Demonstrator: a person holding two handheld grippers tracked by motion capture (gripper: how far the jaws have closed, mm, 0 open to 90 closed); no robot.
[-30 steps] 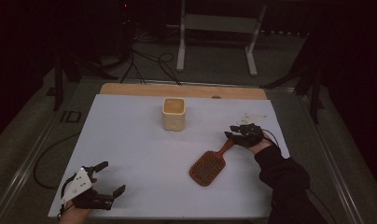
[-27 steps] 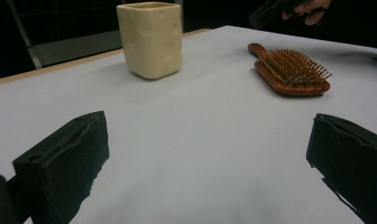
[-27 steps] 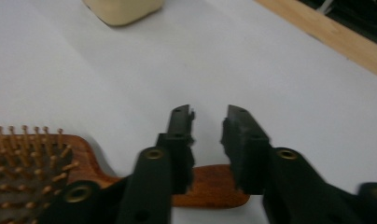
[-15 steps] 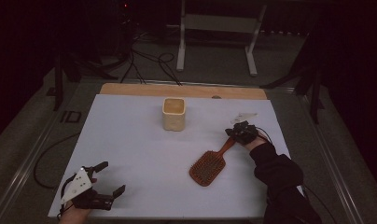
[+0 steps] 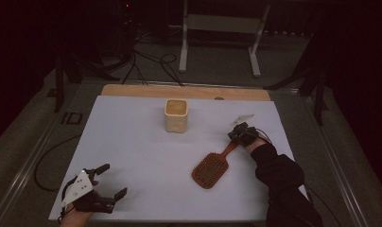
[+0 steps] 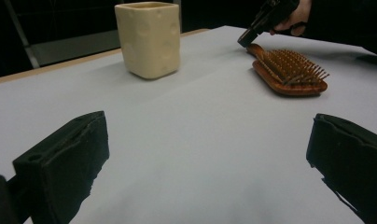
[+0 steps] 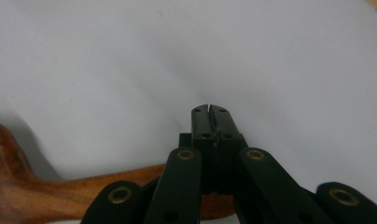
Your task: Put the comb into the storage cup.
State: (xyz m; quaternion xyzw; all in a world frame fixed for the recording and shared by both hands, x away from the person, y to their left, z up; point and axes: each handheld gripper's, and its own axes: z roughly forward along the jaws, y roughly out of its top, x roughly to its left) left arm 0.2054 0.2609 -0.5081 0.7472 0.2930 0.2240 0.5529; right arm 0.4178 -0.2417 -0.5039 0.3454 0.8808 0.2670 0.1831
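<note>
A dim room surrounds a white table [image 5: 146, 156], and beyond its far edge the floor fades into near darkness, where only cables and a metal stand are faintly legible. From above, a wooden hairbrush [image 5: 212, 168] lies bristles up, right of the table's middle, its handle angled toward the far right. The right gripper [image 5: 238, 135] sits at the handle's end, but its tips are too small and dark there to read. The right gripper view settles this: the right gripper's jaws meet tip to tip with nothing between them, having just closed, and the brush handle passes underneath the linkage rather than inside the jaws. That view cuts off the brush head at its left edge. A cream cup [image 5: 176, 115] stands upright near the far middle of the table, well apart from the brush. The left gripper [image 5: 108, 182] rests at the near left corner, jaws spread wide over bare table, holding nothing; the hand behind it is cut off by the bottom edge. The left gripper view shows the bristles clearly from the side.
</note>
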